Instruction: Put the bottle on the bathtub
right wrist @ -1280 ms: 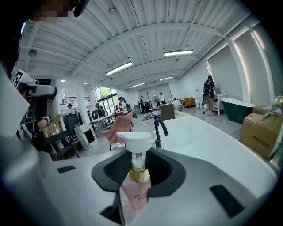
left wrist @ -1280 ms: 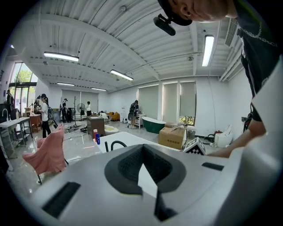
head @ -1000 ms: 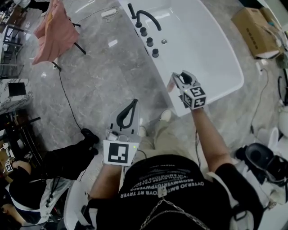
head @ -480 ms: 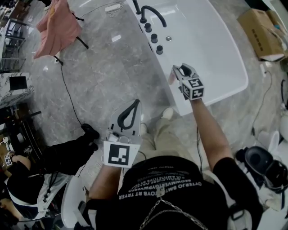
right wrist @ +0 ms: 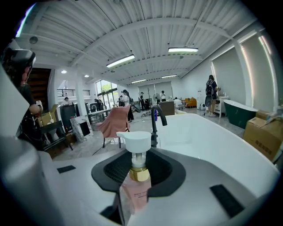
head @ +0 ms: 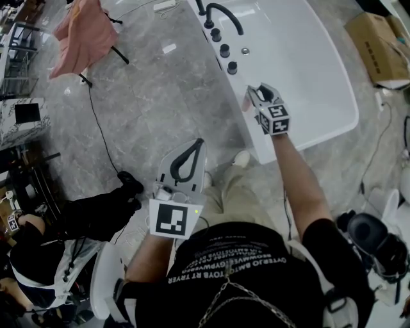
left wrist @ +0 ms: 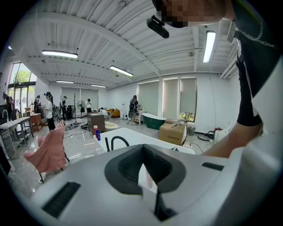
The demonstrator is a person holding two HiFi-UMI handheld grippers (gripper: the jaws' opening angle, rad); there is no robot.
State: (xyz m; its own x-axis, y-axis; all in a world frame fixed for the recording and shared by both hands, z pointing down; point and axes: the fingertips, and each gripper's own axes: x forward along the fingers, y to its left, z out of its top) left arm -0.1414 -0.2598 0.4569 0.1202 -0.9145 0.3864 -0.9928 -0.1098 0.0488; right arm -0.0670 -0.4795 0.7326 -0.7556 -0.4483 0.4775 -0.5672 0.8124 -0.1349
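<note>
Head view, above a grey marble-look floor (head: 160,96): right gripper (head: 259,96) at arm's length over the near rim of a glossy white bathtub (head: 320,128), clamped on a small pink pump bottle (head: 246,102), just short of a row of round black knobs (head: 224,50) and a curved black faucet (head: 223,11). Left gripper (head: 194,148) low, close to the body, well apart from the bathtub. Pink cloth draped over a chair (head: 83,35) at far left. Left gripper view: jaws of the left gripper (left wrist: 142,152) closed tip to tip, nothing held; bathtub (left wrist: 132,134) and faucet (left wrist: 117,142) beyond. Right gripper view: right gripper (right wrist: 138,172) squeezed onto the bottle (right wrist: 135,190), with its translucent pink body, gold collar and white pump head upright between the jaws; bathtub (right wrist: 212,141) and faucet (right wrist: 155,117) behind, pink cloth (right wrist: 116,121) to the left.
</note>
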